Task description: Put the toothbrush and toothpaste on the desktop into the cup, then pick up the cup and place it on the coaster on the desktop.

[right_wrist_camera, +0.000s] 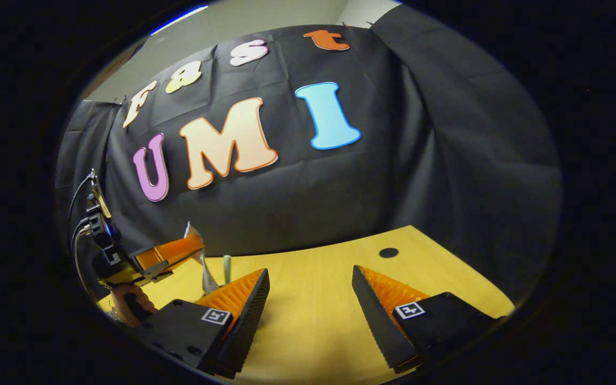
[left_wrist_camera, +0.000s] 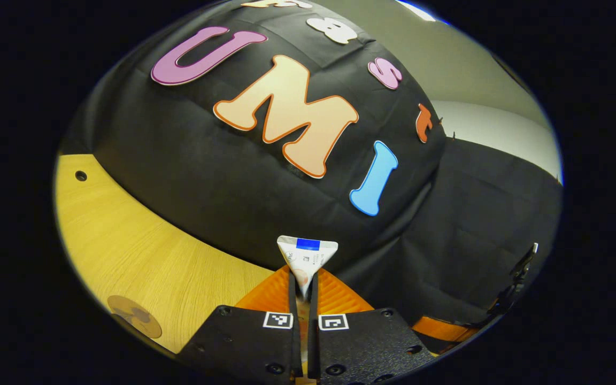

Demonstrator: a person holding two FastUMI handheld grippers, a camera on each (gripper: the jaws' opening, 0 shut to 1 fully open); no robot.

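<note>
The left gripper (left_wrist_camera: 303, 291) grips the white flat-ended toothpaste tube (left_wrist_camera: 307, 255) above the wooden worktop (left_wrist_camera: 142, 251); the right gripper (right_wrist_camera: 310, 299) is open. Next, I think: lower it into the cup.

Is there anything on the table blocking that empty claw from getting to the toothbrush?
Nothing visible does. The right gripper is open over bare desktop. What looks like the toothbrush stands just beyond its near finger, beside the toothpaste tube clamped in the left gripper.

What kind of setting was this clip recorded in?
Likely a staged recording booth, not a home: black cloth wall draped behind a bare wooden desktop, with the left gripper clamping a toothpaste tube.
</note>
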